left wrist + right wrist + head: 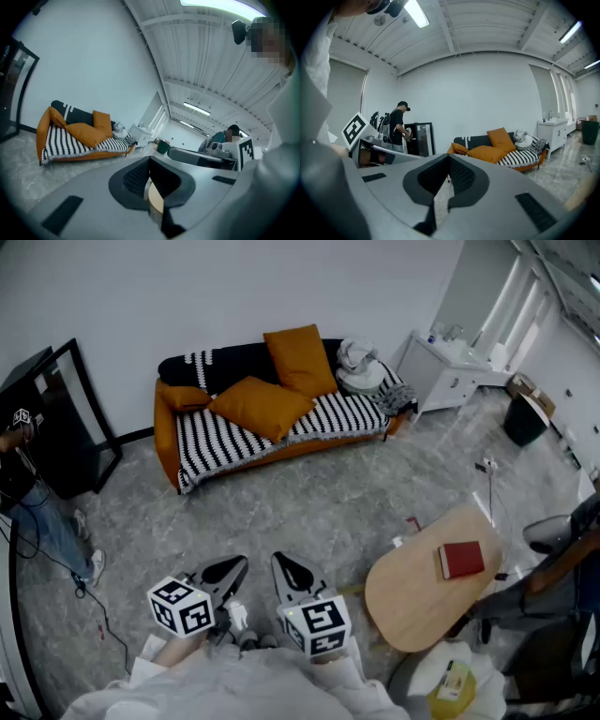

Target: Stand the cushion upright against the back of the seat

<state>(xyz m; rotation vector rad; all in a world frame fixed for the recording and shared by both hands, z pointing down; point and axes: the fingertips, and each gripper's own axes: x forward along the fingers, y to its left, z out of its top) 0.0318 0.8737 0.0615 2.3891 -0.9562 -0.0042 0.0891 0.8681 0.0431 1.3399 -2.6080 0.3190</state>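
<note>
Left gripper [230, 568]: we find the jaws together, nothing held.
Right gripper [286, 566]: jaws together, nothing held.
Orange cushion [261, 406]: lying on the sofa [165, 432] seat, well apart from both.

We stand in a room with plain white walls [234, 287] and a grey marbled floor [309, 512]. Against the far wall we see an orange sofa [165, 432] under a black-and-white striped cover [225, 442]. To its left a black-framed panel [70, 418] stands by the wall. To its right is a white cabinet [441, 376], with a black bin [523, 420] further right. Near us on the right is an oval wooden table [408, 601]. Overhead, the white beamed ceiling [487, 28] carries lit strip lights [415, 13], and tall bright panes [511, 292] fill the far right corner.
</note>
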